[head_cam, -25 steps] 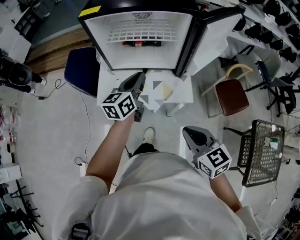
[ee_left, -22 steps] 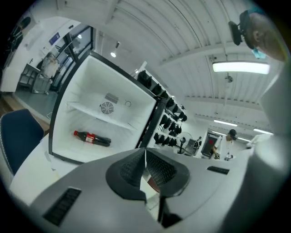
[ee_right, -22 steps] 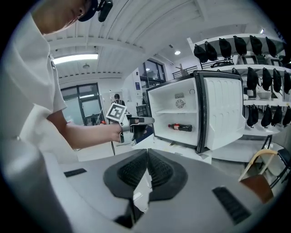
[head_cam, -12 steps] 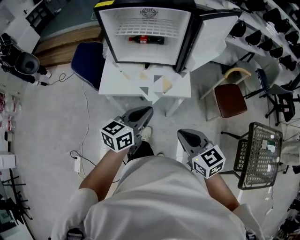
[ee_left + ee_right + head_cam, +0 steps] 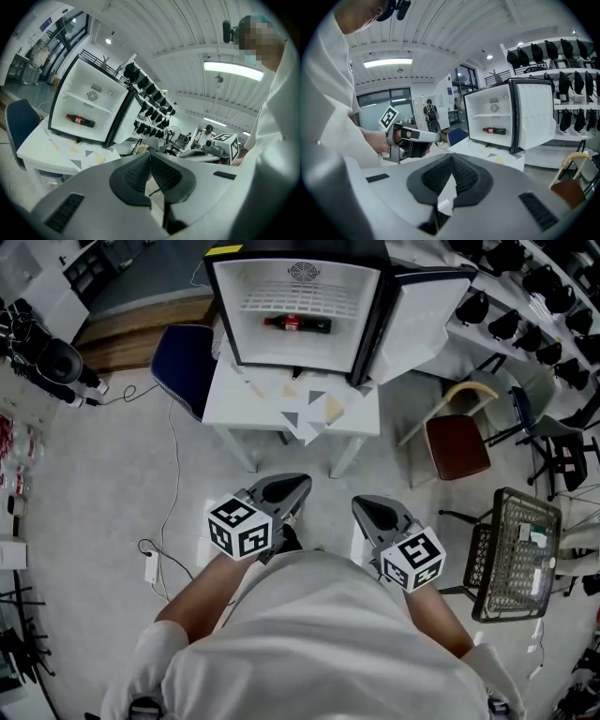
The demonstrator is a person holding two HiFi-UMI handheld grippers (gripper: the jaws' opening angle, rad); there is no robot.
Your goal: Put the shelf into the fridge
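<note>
- Chair (image 5: 178, 367), blue, stood left of a white table (image 5: 234, 401).
- Fridge (image 5: 374, 315) sat open on it, shelf (image 5: 300, 302) inside above a bottle (image 5: 298, 324).
- Left gripper (image 5: 300, 486) and right gripper (image 5: 362, 506) hung over grey floor (image 5: 112, 474), jaws pressed together, empty.
- Basket (image 5: 511, 559) stood right.

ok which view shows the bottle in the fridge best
Head view: the bottle lies whole and largest there, red label showing, inside the open fridge. The left gripper view shows it whole but smaller, side on; the right gripper view shows it smallest.
</note>
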